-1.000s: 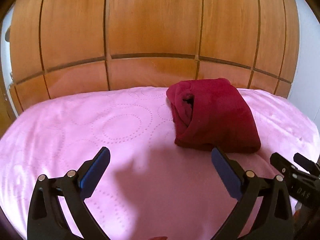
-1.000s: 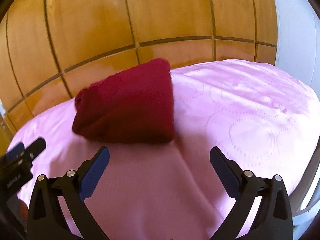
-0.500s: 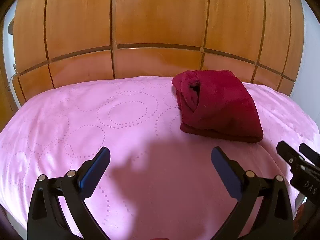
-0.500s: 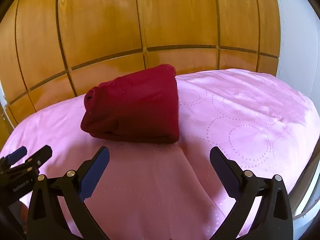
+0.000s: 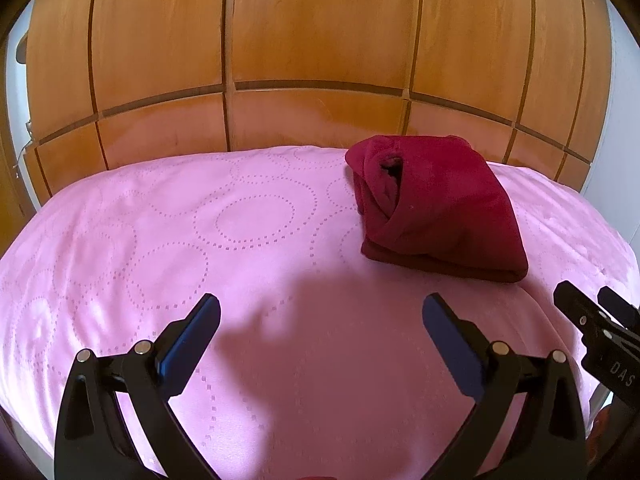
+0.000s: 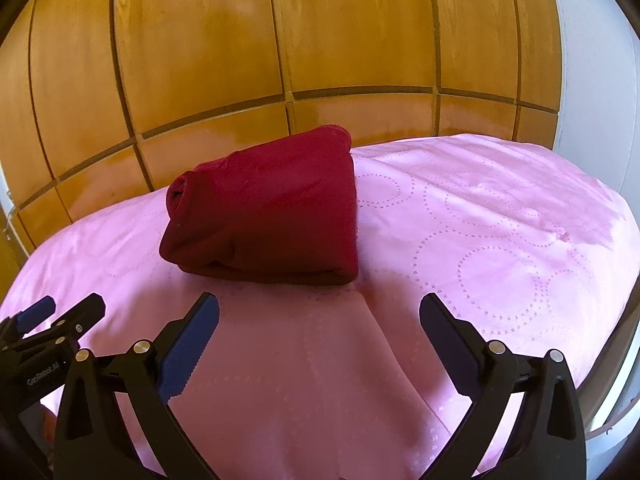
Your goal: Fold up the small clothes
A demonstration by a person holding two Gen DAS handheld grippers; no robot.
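Observation:
A dark red garment [image 5: 436, 208] lies folded into a thick bundle on the pink bedspread [image 5: 200, 240], toward the far right in the left wrist view. The same bundle [image 6: 268, 208] sits left of centre in the right wrist view. My left gripper [image 5: 320, 320] hangs open above the spread, short of the garment and to its left, holding nothing. My right gripper [image 6: 319, 318] is open too, just in front of the bundle's near edge and apart from it. Each gripper shows at the edge of the other's view: the right one [image 5: 596, 324], the left one [image 6: 60, 320].
A wooden panelled wardrobe [image 5: 320, 40] stands right behind the bed. A white wall [image 6: 592, 60] rises at the right. The bed's edge [image 6: 616, 360] drops off at the near right. Bare pink spread stretches left of the garment.
Both grippers have drawn back and risen from the folded garment, which now looks farther away. The garment itself has not moved. Both stay open.

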